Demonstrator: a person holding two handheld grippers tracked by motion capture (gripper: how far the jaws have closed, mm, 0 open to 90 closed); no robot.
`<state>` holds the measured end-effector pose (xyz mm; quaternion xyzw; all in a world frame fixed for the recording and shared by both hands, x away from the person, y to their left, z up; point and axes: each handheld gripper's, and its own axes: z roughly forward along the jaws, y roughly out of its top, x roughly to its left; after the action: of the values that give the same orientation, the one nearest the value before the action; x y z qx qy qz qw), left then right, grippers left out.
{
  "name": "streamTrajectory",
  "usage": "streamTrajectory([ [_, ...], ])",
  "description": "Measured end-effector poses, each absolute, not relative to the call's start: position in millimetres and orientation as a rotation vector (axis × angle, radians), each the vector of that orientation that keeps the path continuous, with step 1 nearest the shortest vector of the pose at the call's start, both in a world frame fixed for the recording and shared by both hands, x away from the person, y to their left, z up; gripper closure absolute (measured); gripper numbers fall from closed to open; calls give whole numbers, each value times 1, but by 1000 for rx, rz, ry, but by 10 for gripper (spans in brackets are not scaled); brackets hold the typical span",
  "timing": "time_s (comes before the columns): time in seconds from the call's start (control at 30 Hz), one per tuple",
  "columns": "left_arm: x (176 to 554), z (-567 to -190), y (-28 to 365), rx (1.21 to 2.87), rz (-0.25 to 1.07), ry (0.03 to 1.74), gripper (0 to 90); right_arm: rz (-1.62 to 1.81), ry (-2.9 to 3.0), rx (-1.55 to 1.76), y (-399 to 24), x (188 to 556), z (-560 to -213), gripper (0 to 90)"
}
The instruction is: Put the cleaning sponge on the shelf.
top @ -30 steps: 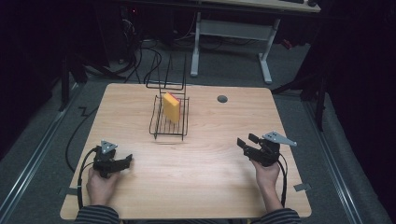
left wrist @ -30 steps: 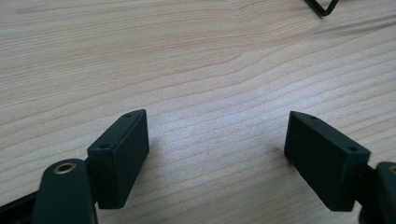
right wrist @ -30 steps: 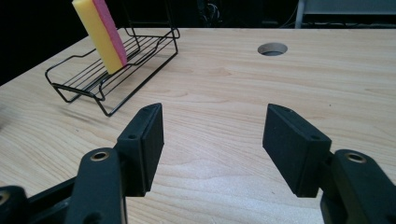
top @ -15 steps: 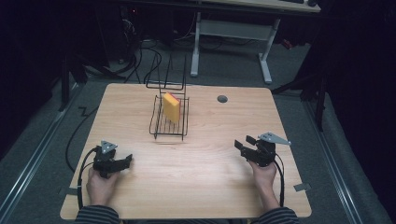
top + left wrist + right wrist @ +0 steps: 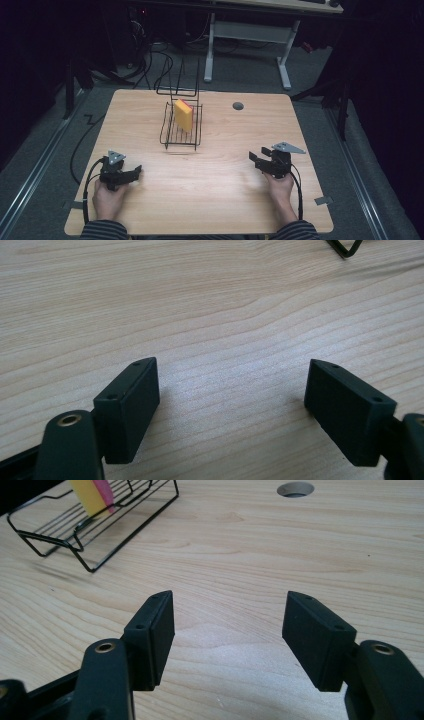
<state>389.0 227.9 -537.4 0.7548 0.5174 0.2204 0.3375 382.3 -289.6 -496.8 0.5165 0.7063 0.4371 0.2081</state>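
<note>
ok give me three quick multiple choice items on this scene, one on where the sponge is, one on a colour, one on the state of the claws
1. Where does the sponge stand?
A. in the wire rack
B. flat on the bare table
C. in the left claw

2. What colour is the sponge's broad face?
A. blue
B. yellow
C. green

3. How are the jaws of the right claw?
A. shut on the sponge
B. shut on the rack
C. open, nothing between them

Key: 1 A, it stands upright between the rack's wires. 2 B, yellow with a pink back layer. 3 C, bare wood shows between the jaws.
</note>
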Motion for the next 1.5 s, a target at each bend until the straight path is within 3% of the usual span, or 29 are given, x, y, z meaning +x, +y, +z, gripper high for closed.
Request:
streamTrajectory([
  [1.5, 389, -537, 228, 1967, 575, 1349, 229, 876, 2067, 1445, -277, 402, -531, 368],
])
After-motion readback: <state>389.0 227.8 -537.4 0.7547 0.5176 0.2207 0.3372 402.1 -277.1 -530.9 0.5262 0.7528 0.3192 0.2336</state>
